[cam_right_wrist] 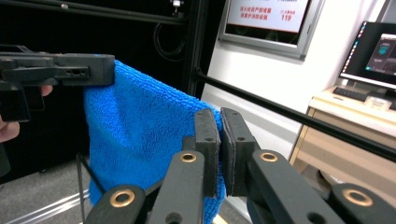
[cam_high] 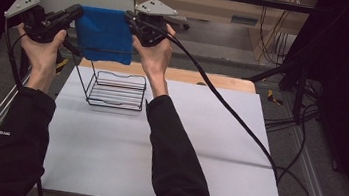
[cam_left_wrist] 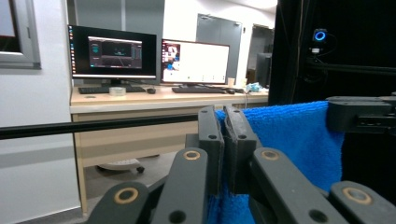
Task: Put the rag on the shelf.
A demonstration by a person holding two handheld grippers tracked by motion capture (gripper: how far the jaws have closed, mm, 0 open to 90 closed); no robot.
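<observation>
Left hand-held gripper (cam_high: 74, 13) is clenched on the left top corner of a blue cloth (cam_high: 104, 34), its jaws pinched flat on the fabric in the left gripper view. That cloth hangs stretched in the air between both hands, above and just behind a black wire rack (cam_high: 115, 90) that stands on the white counter (cam_high: 197, 146). To the right, the right hand-held gripper (cam_high: 132, 20) is clenched on the other top corner, the jaws likewise shut on the cloth's edge. Judging by this, the step in hand is carrying the spread cloth toward the rack, probably to drape it over the rack's tall wire frame. The next move calls for keeping both corners level and taut, lowering the cloth evenly so that it falls across the top wire, and only then releasing.
</observation>
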